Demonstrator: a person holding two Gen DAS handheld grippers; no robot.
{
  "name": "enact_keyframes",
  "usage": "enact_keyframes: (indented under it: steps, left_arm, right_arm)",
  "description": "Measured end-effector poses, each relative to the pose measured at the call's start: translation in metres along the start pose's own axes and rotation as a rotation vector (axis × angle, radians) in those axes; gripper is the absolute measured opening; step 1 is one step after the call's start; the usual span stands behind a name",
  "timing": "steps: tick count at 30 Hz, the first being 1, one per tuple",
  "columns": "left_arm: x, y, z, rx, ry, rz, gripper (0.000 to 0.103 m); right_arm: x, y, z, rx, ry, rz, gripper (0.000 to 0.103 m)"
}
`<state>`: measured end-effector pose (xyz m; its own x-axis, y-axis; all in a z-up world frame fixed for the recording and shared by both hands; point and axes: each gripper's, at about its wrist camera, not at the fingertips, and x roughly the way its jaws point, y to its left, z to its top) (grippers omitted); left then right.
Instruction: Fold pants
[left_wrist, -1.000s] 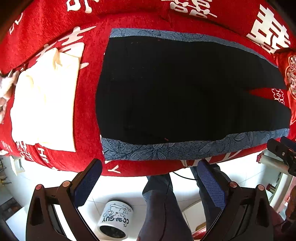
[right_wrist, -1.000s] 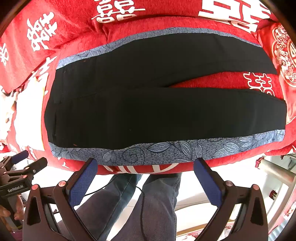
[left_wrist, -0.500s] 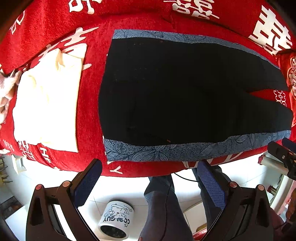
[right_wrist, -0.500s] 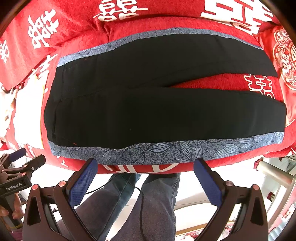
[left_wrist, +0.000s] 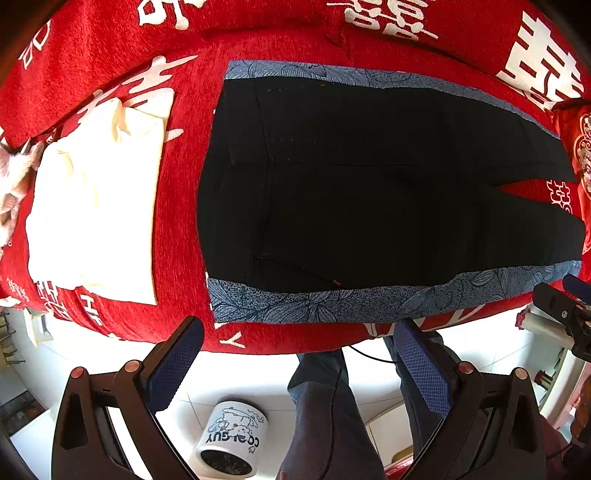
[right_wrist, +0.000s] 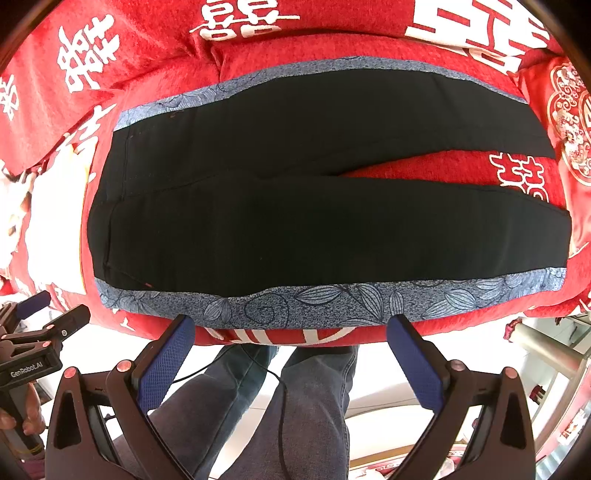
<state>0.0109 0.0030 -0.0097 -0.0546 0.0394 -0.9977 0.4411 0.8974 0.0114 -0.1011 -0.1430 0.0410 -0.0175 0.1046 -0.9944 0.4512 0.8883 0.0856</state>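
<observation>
Black pants (left_wrist: 369, 192) (right_wrist: 295, 221) with blue-grey floral side stripes lie flat on a red cushion, waistband to the left, both legs running right and splitting apart near the hems. My left gripper (left_wrist: 297, 332) hovers open just off the near edge, below the waist end's floral stripe. My right gripper (right_wrist: 291, 325) is open too, its fingertips level with the near stripe at mid-leg. Nothing is between either pair of fingers.
A folded cream cloth (left_wrist: 96, 206) lies left of the waistband on the red cushion (left_wrist: 177, 206) with white characters. A printed white mug (left_wrist: 232, 437) stands on the tiled floor. The person's jeans-clad legs (right_wrist: 295, 406) stand at the cushion's front edge.
Both grippers have edged a little closer to the cushion's near edge; the pants sit slightly lower in each view. The pants have not been touched.
</observation>
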Motion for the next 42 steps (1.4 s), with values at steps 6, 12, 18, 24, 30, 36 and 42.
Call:
enact_keyframes:
  steps: [6,12,18,24,30,36,42]
  left_arm:
    - [0.000,0.000,0.000,0.001,-0.003,0.002,0.103]
    - [-0.001,-0.002,-0.001,0.006,-0.010,0.004,0.103]
    - [-0.003,0.001,-0.002,0.010,-0.020,0.016,0.103]
    - [-0.005,0.009,-0.001,0.006,-0.036,0.011,0.103]
    - [-0.006,0.016,-0.002,0.019,-0.054,0.006,0.103]
    - [-0.004,0.023,-0.002,0.036,-0.068,-0.004,0.103]
    - [0.006,0.024,-0.001,0.066,-0.062,-0.018,0.103]
  right_arm:
    - [0.000,0.000,0.001,0.001,-0.002,-0.001,0.103]
    - [-0.001,0.000,0.001,0.005,-0.002,-0.003,0.103]
    - [-0.001,0.000,0.001,0.007,-0.005,-0.006,0.103]
    - [-0.005,0.007,0.003,0.000,-0.016,-0.016,0.103]
    - [-0.006,0.019,0.002,-0.002,-0.024,-0.027,0.103]
    - [-0.007,0.024,-0.003,0.009,-0.038,-0.044,0.103]
    - [-0.005,0.021,-0.009,0.038,-0.057,-0.067,0.103]
